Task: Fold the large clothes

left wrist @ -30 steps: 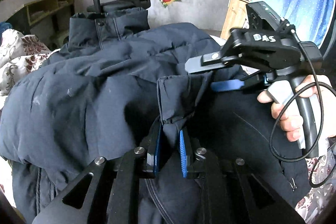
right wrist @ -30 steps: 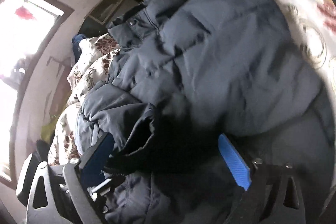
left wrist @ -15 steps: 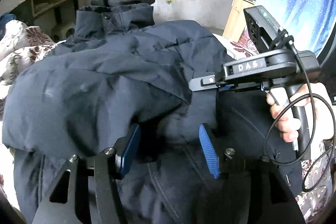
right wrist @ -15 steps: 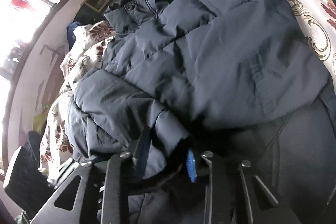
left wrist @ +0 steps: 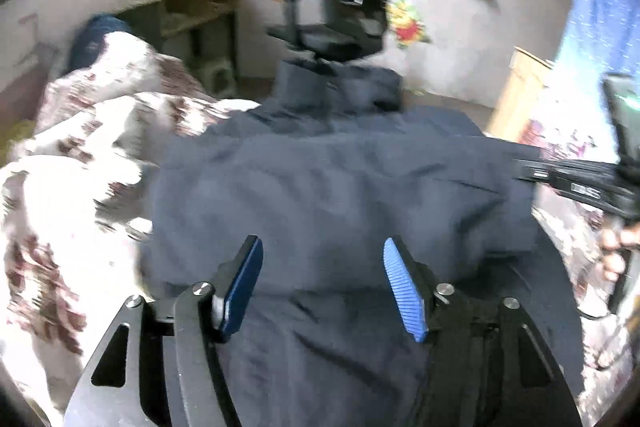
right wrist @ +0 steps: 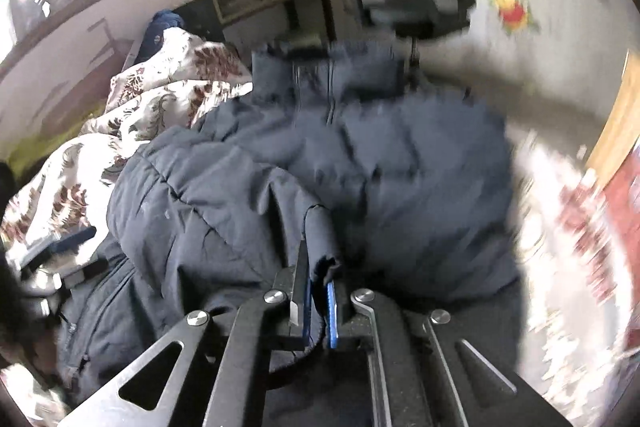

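The right gripper (right wrist: 319, 309) pinches the jacket's (right wrist: 360, 163) sleeve cuff (right wrist: 320, 239); the left gripper (left wrist: 322, 287), jaws just opened, holds nothing. The slick cuff could slip free, undoing the fold.

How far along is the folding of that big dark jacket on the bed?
Partly done, it seems. The navy jacket lies on the floral bedspread with one sleeve already folded across its front. In hand: the right gripper is shut on a sleeve cuff, while the left gripper has just been opening, nothing between its pads. Left to do: lay that cuff down, then likely fold the body over.
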